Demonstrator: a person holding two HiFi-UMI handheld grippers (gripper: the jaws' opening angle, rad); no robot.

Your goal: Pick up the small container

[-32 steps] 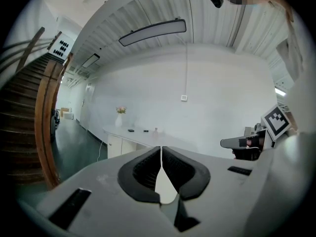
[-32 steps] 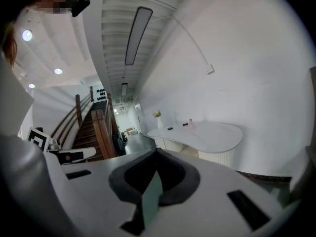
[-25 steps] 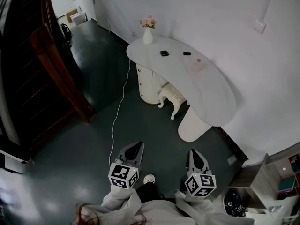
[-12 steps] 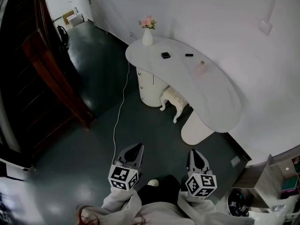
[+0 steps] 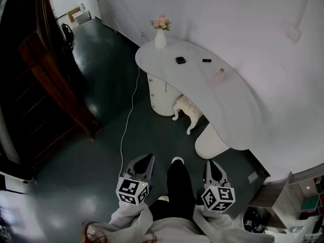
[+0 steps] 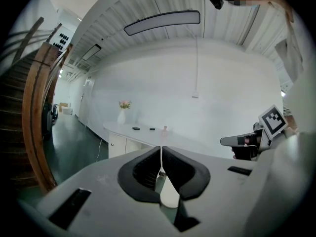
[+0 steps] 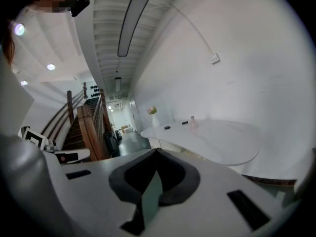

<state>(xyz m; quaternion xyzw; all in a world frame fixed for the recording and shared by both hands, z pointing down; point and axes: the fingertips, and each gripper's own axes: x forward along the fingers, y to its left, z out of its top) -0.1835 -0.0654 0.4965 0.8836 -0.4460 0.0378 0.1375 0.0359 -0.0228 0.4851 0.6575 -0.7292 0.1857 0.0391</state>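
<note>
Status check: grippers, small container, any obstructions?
Left gripper, right gripper: jaws shut, empty. Small container upright on the white table, far ahead, untouched. White cable on the floor ahead; stool under the table.

The small container (image 5: 219, 75) by the counter's (image 5: 233, 105) wall edge is too small to make out; likewise a dark thing (image 5: 180, 60) and a smaller dark thing (image 5: 206, 61) toward its far end; the counter hides part of a white stool (image 5: 185, 105).

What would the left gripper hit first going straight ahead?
The left gripper would likely meet the table, near the small container; nothing shows before it, though depth is unclear.
</note>
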